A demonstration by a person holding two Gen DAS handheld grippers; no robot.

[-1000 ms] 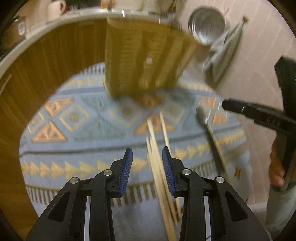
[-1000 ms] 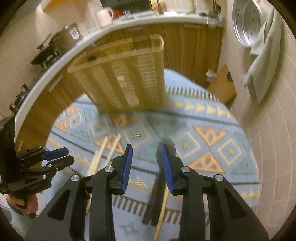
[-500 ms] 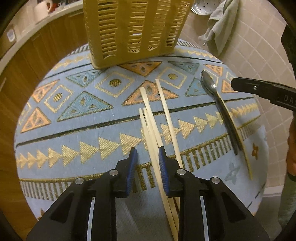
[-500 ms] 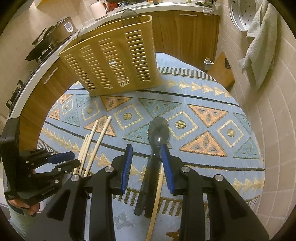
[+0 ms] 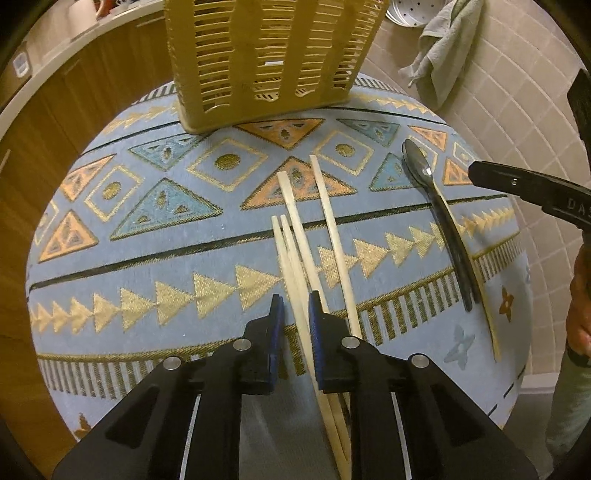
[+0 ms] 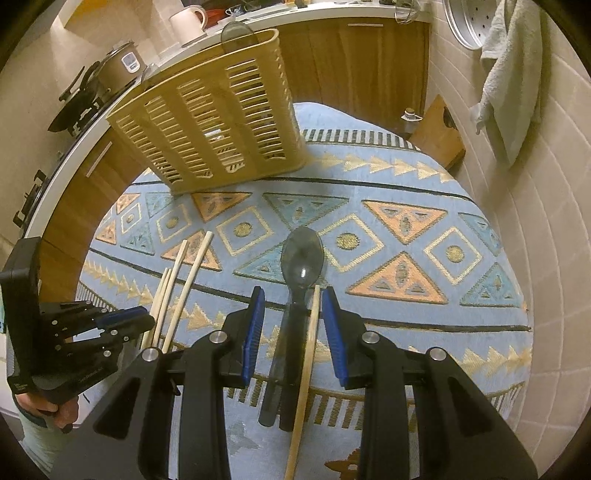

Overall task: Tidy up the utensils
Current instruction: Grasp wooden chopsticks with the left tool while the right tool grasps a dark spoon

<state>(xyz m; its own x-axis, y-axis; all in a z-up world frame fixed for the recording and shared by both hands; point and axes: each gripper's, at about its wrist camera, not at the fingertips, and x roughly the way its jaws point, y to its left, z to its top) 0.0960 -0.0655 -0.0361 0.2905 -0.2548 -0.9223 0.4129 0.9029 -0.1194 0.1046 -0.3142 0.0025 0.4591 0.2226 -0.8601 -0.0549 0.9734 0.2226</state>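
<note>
Several pale wooden chopsticks (image 5: 299, 243) lie on the patterned blue cloth (image 5: 147, 236). My left gripper (image 5: 295, 310) is low over their near ends, jaws narrowed around two of them with small gaps still showing. A black spoon (image 6: 301, 258) and one more chopstick (image 6: 308, 354) lie side by side to the right. My right gripper (image 6: 291, 314) is open and straddles both handles. A tan slotted utensil basket (image 5: 269, 55) stands at the far side; it also shows in the right wrist view (image 6: 218, 114).
A grey towel (image 6: 513, 74) and a metal strainer (image 6: 461, 22) hang on the tiled wall to the right. A wooden counter (image 6: 351, 62) with a rice cooker (image 6: 118, 66) and a mug curves behind. The cloth's fringed near edge (image 5: 184, 354) is close to both grippers.
Both grippers dropped toward the cloth and moved forward. My left jaws narrowed around the chopsticks. My right gripper came down astride the spoon handle and single chopstick.
</note>
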